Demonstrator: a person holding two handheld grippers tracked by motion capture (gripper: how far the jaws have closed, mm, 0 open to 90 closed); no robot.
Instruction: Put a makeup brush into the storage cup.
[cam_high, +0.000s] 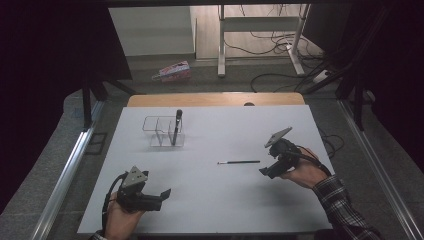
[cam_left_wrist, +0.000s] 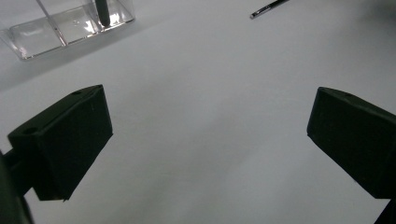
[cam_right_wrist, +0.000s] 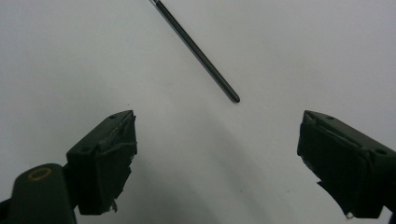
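- The right gripper, jaws wide and empty, is aimed at the pen.
- The pen should be straddled mid-shaft before closing.
- The left gripper is held open, empty.

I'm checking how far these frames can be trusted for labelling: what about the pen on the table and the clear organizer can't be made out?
- Pen: high view, too small to tell its make or cap; right gripper view, its far end is cut off by the top edge.
- Clear organizer: left gripper view, cropped by the top edge.
- Dark pen in the organizer: too small to identify.
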